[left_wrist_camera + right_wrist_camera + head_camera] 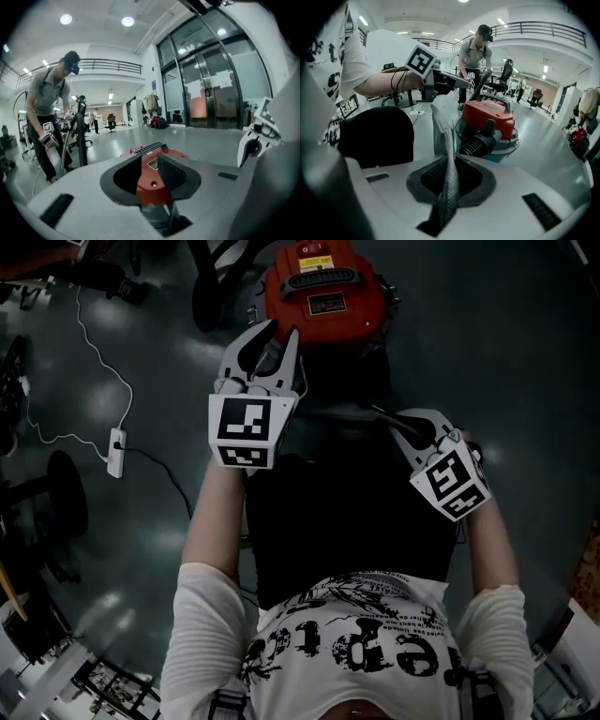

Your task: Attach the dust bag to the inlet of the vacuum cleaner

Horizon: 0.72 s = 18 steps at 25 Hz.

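Observation:
The red vacuum cleaner [323,287] stands on the grey floor just ahead of me. In the right gripper view its black ribbed inlet [480,143] sits below the red lid [490,115]. A black dust bag [347,512] hangs between my two grippers in front of my body. My right gripper [449,180] is shut on a thin grey edge of the bag [449,164], and the bag's dark body [375,136] hangs to its left. My left gripper [149,176] is open, with only the vacuum's red top [152,164] showing through the gap. In the head view it [272,343] hovers at the vacuum's near edge.
A white power strip [116,451] with its cable lies on the floor to the left. Chair bases and stands crowd the left edge. Another person [47,108] with a black hose works further off. Glass doors [211,93] stand to the right.

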Motion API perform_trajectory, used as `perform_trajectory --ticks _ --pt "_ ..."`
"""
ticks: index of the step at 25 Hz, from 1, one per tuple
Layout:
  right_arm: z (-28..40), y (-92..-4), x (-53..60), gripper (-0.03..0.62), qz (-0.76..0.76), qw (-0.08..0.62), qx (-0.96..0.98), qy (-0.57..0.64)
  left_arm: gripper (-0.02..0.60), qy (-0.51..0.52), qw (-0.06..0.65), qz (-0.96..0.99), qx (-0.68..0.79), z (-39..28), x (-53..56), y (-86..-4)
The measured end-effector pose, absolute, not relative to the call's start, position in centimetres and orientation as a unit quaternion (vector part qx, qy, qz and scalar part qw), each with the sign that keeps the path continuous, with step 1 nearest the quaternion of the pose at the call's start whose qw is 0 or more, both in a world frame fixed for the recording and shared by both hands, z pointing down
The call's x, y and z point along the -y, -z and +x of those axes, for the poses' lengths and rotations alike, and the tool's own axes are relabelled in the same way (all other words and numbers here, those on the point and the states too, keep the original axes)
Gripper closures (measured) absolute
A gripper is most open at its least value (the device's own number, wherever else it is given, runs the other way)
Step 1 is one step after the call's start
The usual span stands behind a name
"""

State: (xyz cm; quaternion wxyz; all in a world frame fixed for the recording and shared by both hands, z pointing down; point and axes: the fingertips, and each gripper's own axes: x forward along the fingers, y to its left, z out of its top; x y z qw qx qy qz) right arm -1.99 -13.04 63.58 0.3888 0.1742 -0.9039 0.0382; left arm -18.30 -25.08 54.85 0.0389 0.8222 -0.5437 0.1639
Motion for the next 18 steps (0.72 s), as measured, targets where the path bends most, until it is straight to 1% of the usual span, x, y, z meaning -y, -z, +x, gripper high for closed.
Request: perform_trajectory --ticks 3,4,10,13,15,18 --pt "-1.7 -62.9 13.3 0.569 0.167 0.4 0.9 -0.034 0.41 -0.221 0.024 0.833 0.506 -17.4 28.0 -55.7" --pt "-1.6 -62.7 13.4 0.569 0.166 0.404 0.899 -0.031 0.397 -0.238 0.02 0.835 0.496 -17.3 28.9 -56.1" --pt "-1.2 -63.0 14.1 0.569 0.161 0.404 0.899 -0.041 0.385 -0.354 -0.063 0.819 0.446 -17.2 33.6 -58.5" --pt "-1.1 -63.5 14.4 0.569 0.149 0.407 0.901 -0.039 0.384 -0.411 -0.088 0.817 0.395 -16.3 34.8 -60.1" --pt "-1.2 -63.8 14.6 0.569 0.139 0.411 0.901 -0.028 0.383 -0.43 -0.098 0.816 0.374 -15.8 35.4 -60.6" --pt "-1.3 -64.4 14.8 0.569 0.131 0.412 0.902 -0.018 0.383 -0.429 -0.103 0.821 0.362 -14.9 36.5 -60.7"
